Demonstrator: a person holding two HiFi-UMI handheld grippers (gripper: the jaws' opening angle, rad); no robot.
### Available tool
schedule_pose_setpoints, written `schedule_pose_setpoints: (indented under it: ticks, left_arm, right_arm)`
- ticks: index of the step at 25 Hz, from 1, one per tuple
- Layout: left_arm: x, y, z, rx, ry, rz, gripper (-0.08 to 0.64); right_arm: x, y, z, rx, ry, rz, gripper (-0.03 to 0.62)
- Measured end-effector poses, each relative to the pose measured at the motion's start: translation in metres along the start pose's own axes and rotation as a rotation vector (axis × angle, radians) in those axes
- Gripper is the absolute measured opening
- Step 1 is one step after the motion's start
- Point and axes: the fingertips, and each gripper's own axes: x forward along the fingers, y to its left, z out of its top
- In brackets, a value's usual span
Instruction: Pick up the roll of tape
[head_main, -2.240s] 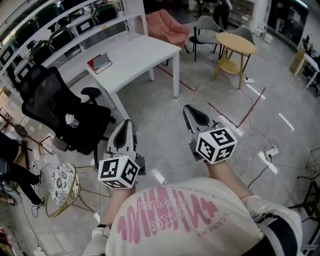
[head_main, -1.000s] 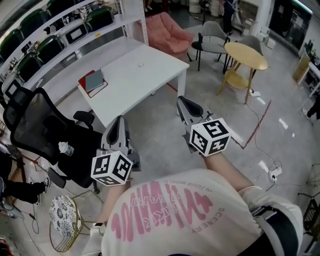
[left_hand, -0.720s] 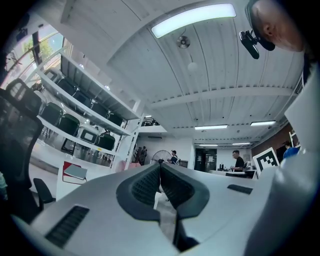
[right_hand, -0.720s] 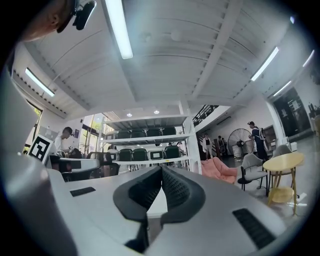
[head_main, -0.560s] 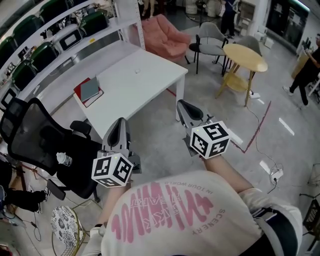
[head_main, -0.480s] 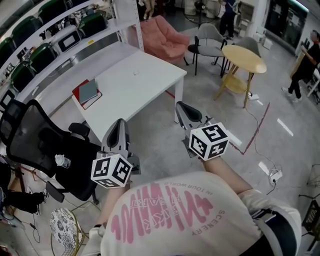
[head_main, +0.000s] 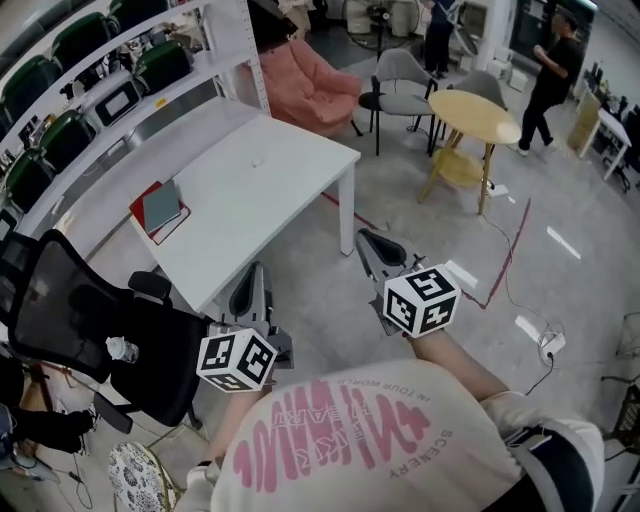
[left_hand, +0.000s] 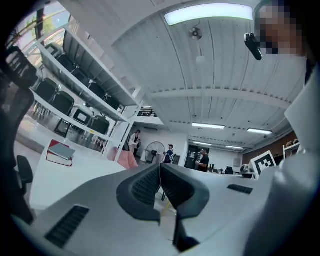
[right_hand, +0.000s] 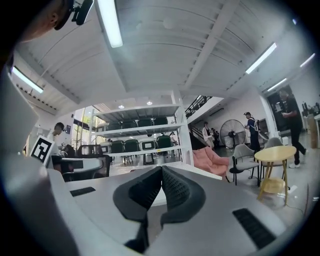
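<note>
A small pale object (head_main: 258, 162) lies on the white table (head_main: 290, 205); it is too small to tell whether it is the roll of tape. Both grippers are held level in front of my chest, short of the table's near corner. In the head view the left gripper (head_main: 253, 276) points at the table's near edge, and its jaws meet with nothing between them (left_hand: 160, 167). The right gripper (head_main: 372, 240) hangs over bare floor right of the table leg, also shut and empty (right_hand: 161, 169).
A red and grey stack of books (head_main: 158, 208) lies at the table's left end. A black office chair (head_main: 90, 320) stands at near left. White shelves (head_main: 120, 90) run behind the table. A round yellow table (head_main: 473, 103), chairs, a person (head_main: 545, 65) and floor cables (head_main: 545, 345) are on the right.
The table has drawn nearer and shifted left in the head view. Both grippers sank a little in the picture, still side by side. A person walked across the far right.
</note>
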Motion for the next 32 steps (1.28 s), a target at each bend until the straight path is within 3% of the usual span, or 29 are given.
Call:
schedule_pose_setpoints:
  ticks: [12, 20, 32]
  left_arm:
    - [0.041, 0.037, -0.027, -0.036, 0.065, 0.005, 0.025]
    - [0.149, 0.082, -0.030, -0.050, 0.081, -0.001, 0.025]
    - [0.325, 0.166, 0.027, -0.051, 0.050, -0.012, 0.025]
  right_arm:
    - [0.041, -0.027, -0.023, 0.029, 0.036, -0.026, 0.017]
    - [0.133, -0.089, -0.015, 0.046, 0.035, -0.041, 0.017]
    - [0.307, -0.164, 0.038, 0.034, 0.029, -0.025, 0.017]
